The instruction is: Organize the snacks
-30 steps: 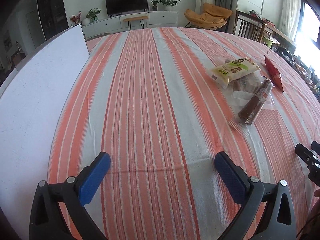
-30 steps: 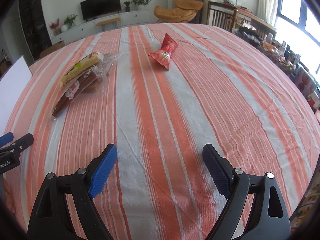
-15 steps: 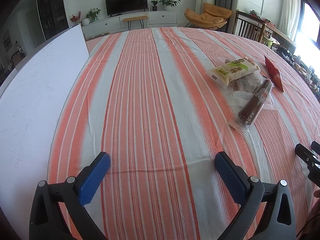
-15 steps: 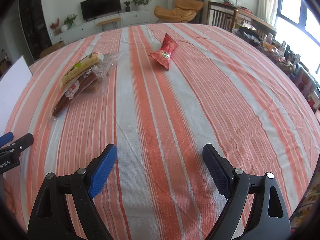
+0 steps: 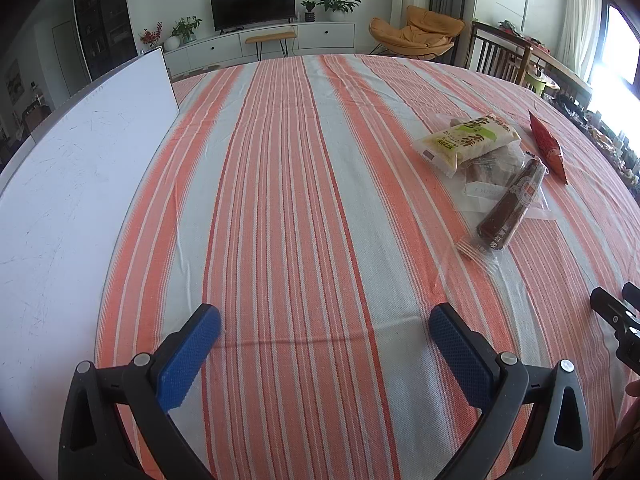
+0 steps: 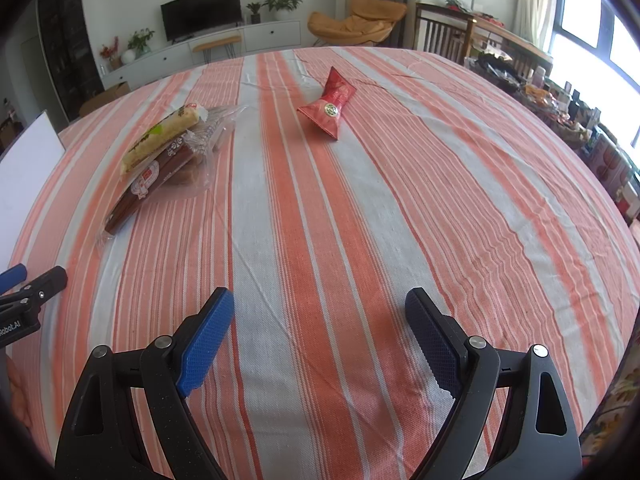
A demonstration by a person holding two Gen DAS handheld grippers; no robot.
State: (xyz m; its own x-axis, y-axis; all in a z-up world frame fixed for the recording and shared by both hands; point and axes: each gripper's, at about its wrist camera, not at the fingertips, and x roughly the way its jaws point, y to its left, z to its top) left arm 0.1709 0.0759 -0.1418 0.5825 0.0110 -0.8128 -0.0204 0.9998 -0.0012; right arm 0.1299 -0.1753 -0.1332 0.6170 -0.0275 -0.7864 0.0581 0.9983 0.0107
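Note:
A pile of snacks lies on the striped tablecloth: a pale yellow-green packet (image 5: pixel 468 142) (image 6: pixel 160 138) on top, a long dark brown bar (image 5: pixel 510 206) (image 6: pixel 146 182) in clear wrap, and clear-wrapped pieces (image 5: pixel 494 162) under them. A red packet (image 5: pixel 546 144) (image 6: pixel 330 104) lies apart, further right. My left gripper (image 5: pixel 324 326) is open and empty, low over the cloth, left of and nearer than the pile. My right gripper (image 6: pixel 320 310) is open and empty, nearer than the red packet.
A white board (image 5: pixel 68 184) (image 6: pixel 28 160) covers the table's left side. The orange-and-white tablecloth (image 5: pixel 288 184) spans the rest. Cluttered goods (image 6: pixel 580 120) stand beyond the right edge. Chairs and a TV unit stand behind the table.

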